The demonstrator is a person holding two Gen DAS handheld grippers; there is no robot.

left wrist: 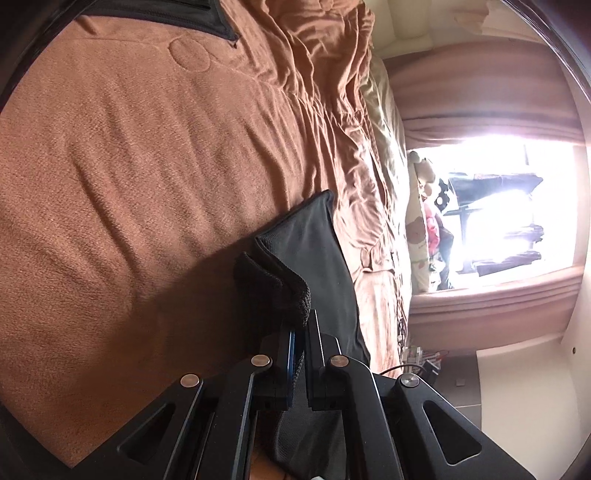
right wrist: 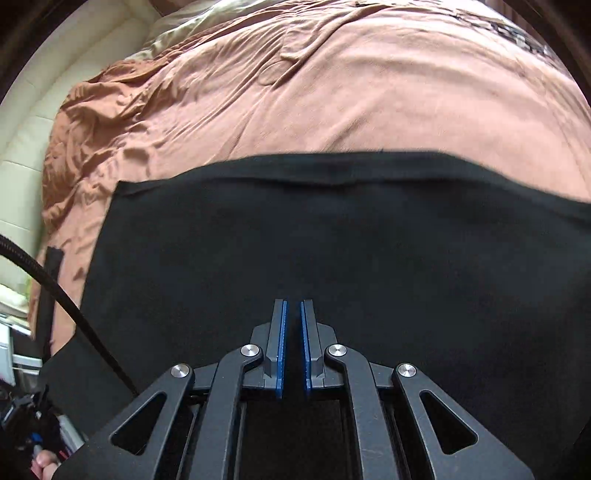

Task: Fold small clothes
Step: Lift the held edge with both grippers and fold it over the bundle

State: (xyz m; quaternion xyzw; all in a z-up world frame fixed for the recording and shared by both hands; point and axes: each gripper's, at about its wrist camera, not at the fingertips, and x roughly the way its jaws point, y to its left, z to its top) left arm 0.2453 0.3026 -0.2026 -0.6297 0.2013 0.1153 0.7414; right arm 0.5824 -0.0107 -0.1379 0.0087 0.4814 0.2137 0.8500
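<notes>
A black garment (right wrist: 332, 240) lies spread flat on a brown bedspread (right wrist: 332, 92). In the right wrist view my right gripper (right wrist: 293, 306) hovers over the garment's middle, its blue-padded jaws nearly closed with a narrow gap and nothing visibly between them. In the left wrist view, which is rolled sideways, my left gripper (left wrist: 301, 325) is shut on a bunched edge of the black garment (left wrist: 280, 288) and holds it lifted off the bedspread (left wrist: 129, 166); more of the garment (left wrist: 321, 251) hangs behind it.
Another dark garment with a zipper (left wrist: 159, 14) lies at the bedspread's far edge. A bright window with brown curtains (left wrist: 498, 206) and a pillow (left wrist: 417, 229) sit past the bed. A black cable (right wrist: 55, 291) crosses the lower left. A cream headboard (right wrist: 29, 129) borders the bed.
</notes>
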